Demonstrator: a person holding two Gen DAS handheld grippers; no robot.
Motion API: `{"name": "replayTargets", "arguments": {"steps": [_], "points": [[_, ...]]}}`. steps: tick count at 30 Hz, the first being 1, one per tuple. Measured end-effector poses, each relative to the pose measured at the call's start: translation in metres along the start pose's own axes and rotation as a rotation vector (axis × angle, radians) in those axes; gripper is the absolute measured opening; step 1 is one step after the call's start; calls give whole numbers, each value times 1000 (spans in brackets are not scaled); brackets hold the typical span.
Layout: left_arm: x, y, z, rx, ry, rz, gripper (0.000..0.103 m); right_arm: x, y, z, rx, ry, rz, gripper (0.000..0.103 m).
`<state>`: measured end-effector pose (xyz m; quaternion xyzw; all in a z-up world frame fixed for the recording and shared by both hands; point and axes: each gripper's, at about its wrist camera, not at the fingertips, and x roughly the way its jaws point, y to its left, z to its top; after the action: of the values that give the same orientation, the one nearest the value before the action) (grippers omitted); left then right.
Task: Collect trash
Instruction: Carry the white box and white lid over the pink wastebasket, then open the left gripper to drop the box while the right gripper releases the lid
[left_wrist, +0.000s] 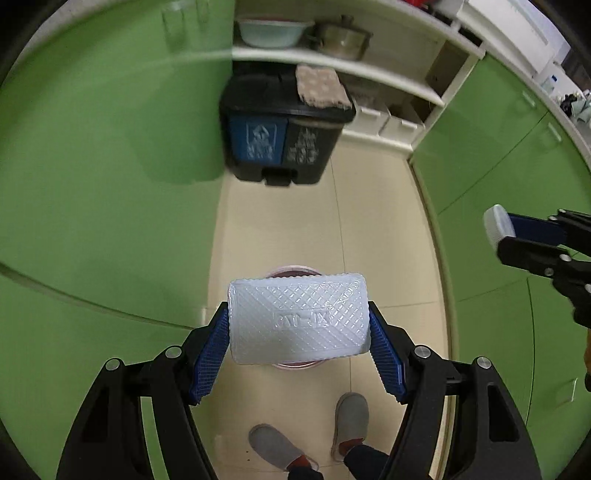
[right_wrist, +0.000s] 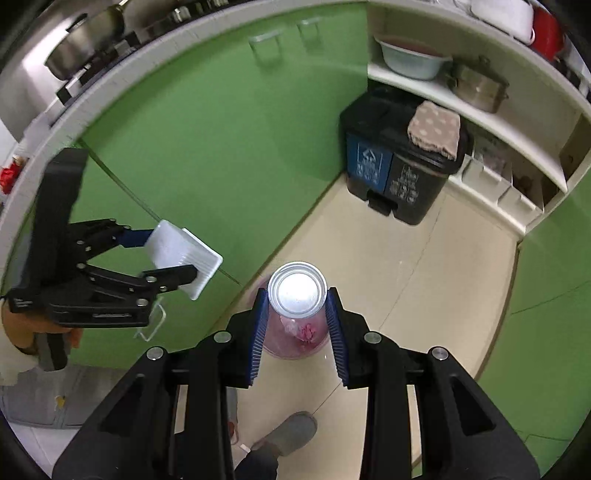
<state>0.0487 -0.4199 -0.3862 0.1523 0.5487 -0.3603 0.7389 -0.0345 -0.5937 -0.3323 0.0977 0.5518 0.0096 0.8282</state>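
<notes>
The left gripper (left_wrist: 299, 350) pinches a white tray (left_wrist: 298, 317); the right gripper (right_wrist: 297, 321) clamps 1 can (right_wrist: 297, 291). Both hang above what looks like a pink bin (right_wrist: 295, 341); releasing off-centre could scatter trash on the floor (right_wrist: 424, 277).

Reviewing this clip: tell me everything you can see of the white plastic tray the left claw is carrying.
The white plastic tray is a shallow rectangular container with rounded corners, thin and slightly translucent. Its underside, embossed with a diamond grid and raised lettering I cannot read, faces the left wrist camera. The left claw grips it by its short ends, one blue ribbed pad on each. From the right wrist view it looks tilted, hollow side outward, and seems empty. It hangs in the air above the tiled floor, touching only the pads.
</notes>
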Motion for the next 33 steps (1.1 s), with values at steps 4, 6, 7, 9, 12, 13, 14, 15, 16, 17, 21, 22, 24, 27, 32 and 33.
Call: {"name": "replayTargets", "arguments": {"steps": [4,6,7,9,12,13,14,15,16,17,21,22,24,27,32,33], "points": [[33,2,-6,4,19,-18,68,26,-11,-16,21,17,0,31],[42,4,-7,-2,17,-34,73,35,-14,-21,26,22,0,31],[46,5,-7,-8,12,-32,83,39,-16,-22,29,24,0,31],[51,9,-9,-34,-8,-33,97,47,-18,-26,40,28,3,31],[57,14,-10,-54,-1,-17,97,56,-17,-28,42,36,9,31],[57,15,-11,-55,0,-15,97,58,-16,-28,41,38,11,31],[56,16,-12,-52,0,-12,97,59,-14,-28,39,38,13,31],[54,17,-13,-47,0,-7,97,60,-13,-27,38,38,16,31],[54,17,-13,-46,0,-5,97,62,-12,-27,37,38,19,31],[52,19,-14,-48,0,-3,97,63,-10,-26,35,38,22,31],[43,27,-15,-61,-5,10,97,67,-4,-21,24,39,34,32],[40,28,-15,-65,-6,11,97,67,-2,-20,20,39,37,31],[32,32,-17,-61,-13,21,97,71,2,-18,8,41,45,31],[25,37,-19,-58,-25,32,97,82,5,-14,-7,43,54,31],[14,48,-23,-71,-69,50,97,106,12,-8,-29,44,76,32],[13,48,-24,-69,-78,56,97,111,14,-8,-35,44,80,32]]}}
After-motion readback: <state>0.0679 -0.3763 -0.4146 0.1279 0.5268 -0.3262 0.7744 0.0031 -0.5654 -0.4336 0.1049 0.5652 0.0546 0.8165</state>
